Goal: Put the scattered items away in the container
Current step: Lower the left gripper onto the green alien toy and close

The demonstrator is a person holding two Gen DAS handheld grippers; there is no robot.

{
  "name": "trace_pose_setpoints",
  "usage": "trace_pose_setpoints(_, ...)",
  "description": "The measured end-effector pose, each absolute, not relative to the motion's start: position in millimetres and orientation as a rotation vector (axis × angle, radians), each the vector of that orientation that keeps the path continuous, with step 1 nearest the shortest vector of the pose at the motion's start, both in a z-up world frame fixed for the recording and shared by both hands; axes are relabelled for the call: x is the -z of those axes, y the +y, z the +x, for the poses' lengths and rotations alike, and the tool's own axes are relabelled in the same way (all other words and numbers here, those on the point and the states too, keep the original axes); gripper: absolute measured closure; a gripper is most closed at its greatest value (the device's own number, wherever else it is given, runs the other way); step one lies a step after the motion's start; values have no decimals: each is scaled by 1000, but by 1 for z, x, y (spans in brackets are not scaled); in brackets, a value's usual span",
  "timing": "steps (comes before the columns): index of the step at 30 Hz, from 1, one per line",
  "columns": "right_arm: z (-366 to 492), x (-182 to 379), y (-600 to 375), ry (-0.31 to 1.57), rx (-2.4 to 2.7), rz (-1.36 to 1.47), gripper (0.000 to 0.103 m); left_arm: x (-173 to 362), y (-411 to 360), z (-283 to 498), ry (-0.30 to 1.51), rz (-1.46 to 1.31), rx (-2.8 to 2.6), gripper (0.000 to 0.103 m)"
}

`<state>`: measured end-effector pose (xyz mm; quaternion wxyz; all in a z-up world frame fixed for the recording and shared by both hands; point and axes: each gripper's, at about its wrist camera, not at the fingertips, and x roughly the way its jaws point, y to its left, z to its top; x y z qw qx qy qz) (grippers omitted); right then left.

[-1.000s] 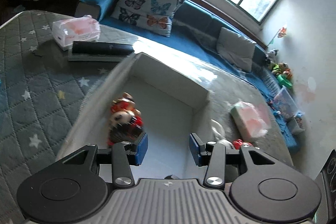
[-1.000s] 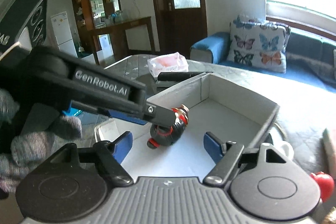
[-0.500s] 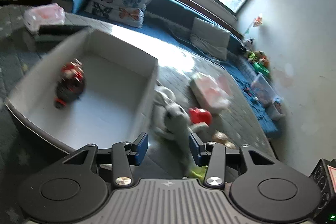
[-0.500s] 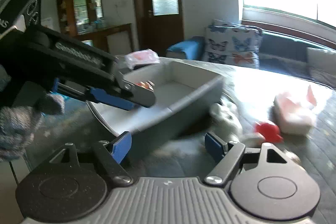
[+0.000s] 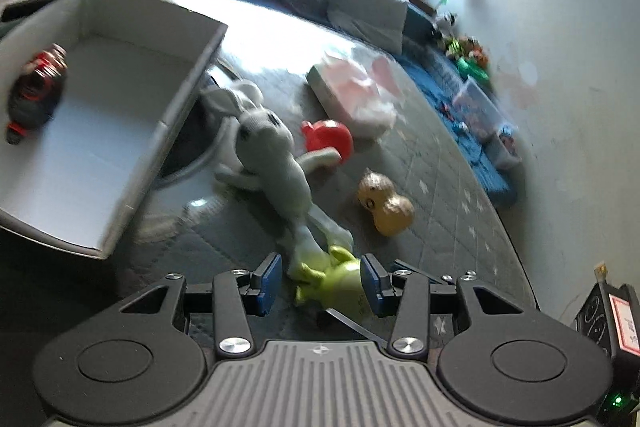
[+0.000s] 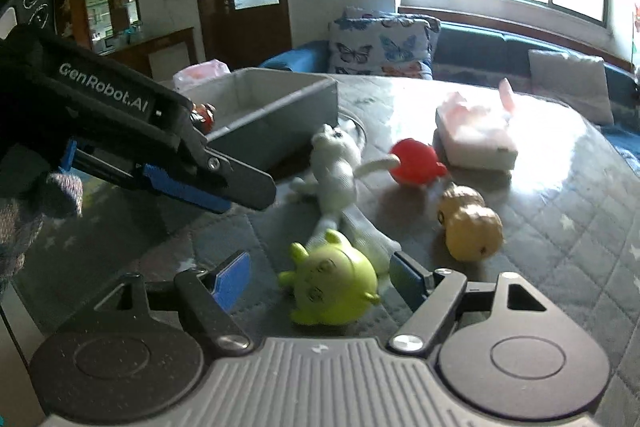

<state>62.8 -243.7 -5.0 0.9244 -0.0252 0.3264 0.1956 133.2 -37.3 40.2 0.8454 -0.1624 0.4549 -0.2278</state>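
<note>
Left gripper (image 5: 319, 283) low in its frame, jaws apart, pointing downward. Right gripper (image 6: 320, 277) likewise spread, angled down. Gloved hand (image 6: 24, 211) at left edge.

Green toy (image 6: 334, 283) glossy plastic; rabbit (image 5: 267, 147) soft plush; table cover (image 6: 560, 227) quilted cloth.

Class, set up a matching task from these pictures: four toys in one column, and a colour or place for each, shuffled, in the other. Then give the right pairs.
Things:
1. rabbit
2. round toy
3. peanut toy
4. black and red toy

Descriptions:
A. inside the box
B. lime green
C. tan
D. pale grey, lying beside the box

Pairs: 1-D, 2-B, 3-C, 4-A
</note>
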Motion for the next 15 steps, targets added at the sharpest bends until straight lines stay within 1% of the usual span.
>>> trace_pose_setpoints(3, 65, 11, -247, 687, -397, -43, 26, -32, -44, 136, 988, -347, 497, 57)
trace_pose_setpoints(9, 69, 19, -251, 715, -403, -19, 30, -22, -49, 140, 1020, -374, 509, 57)
trace_pose_setpoints(15, 72, 22, -252, 725, -409, 10, 38, -19, -49, 142, 1026, -415, 525, 57)
